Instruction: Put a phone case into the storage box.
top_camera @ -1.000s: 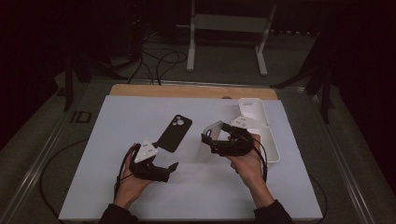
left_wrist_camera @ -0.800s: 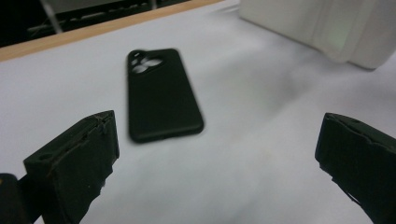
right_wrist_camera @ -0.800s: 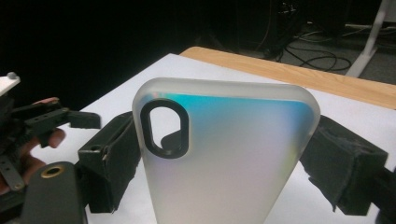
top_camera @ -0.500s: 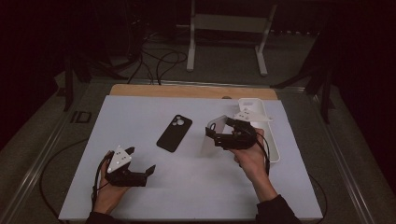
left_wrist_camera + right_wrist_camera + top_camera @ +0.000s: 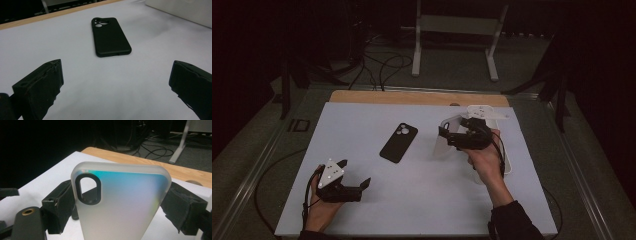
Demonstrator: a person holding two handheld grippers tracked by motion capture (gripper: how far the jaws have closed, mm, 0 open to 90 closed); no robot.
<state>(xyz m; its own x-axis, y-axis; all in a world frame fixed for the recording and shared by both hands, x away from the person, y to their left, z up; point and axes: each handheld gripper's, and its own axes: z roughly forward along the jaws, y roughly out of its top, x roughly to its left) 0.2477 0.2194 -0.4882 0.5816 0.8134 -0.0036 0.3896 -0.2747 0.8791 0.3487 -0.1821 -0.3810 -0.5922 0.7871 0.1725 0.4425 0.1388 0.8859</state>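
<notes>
Frosted phone case (image 5: 120, 205), bottom cut off, sits clamped in right hand-held gripper (image 5: 122, 207); left hand-held gripper (image 5: 115, 82) gapes empty.

Frosted translucent phone case (image 5: 120, 202) with a dark-rimmed oblong camera cutout: upright, iridescent teal-to-pink sheen across its face, clamped by its two long edges, raised off the white mat at the right of the table (image 5: 448, 139). Matte black phone case (image 5: 110, 36), camera cutouts at far end: flat, back up, mid-mat, untouched (image 5: 398, 142).
</notes>
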